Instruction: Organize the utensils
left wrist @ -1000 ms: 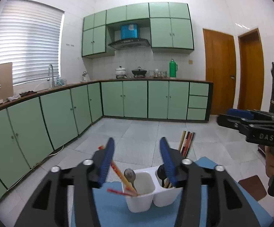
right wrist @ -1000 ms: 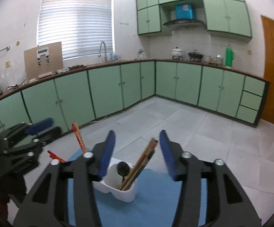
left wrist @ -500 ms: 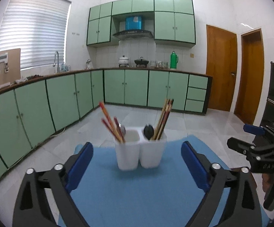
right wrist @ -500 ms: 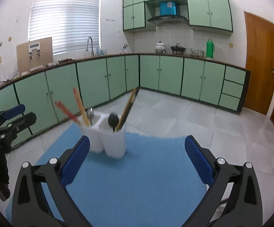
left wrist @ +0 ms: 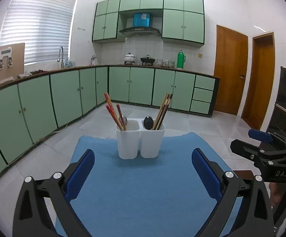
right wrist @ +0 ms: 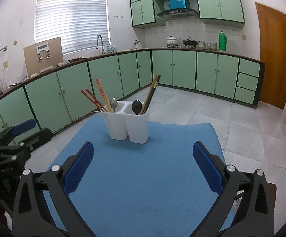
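Both grippers stand wide apart and hold nothing: the left gripper (left wrist: 143, 169) and the right gripper (right wrist: 143, 164) hover over the blue mat (left wrist: 143, 187), short of the white holder (left wrist: 141, 140). Its left cup has red chopsticks (left wrist: 112, 111) and a spoon (left wrist: 123, 120); its right, brown chopsticks (left wrist: 163, 108) and a black spoon (left wrist: 148, 122).

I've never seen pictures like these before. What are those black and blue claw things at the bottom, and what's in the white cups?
Those claws are grabbers a person holds, one in each hand. A small camera on each looks out between its fingers, so there are two pictures. The left gripper and the right gripper are both open and hold nothing. On the blue mat stands a white holder with two cups. One has red chopsticks and a silver spoon; the other has brown chopsticks and a black spoon.
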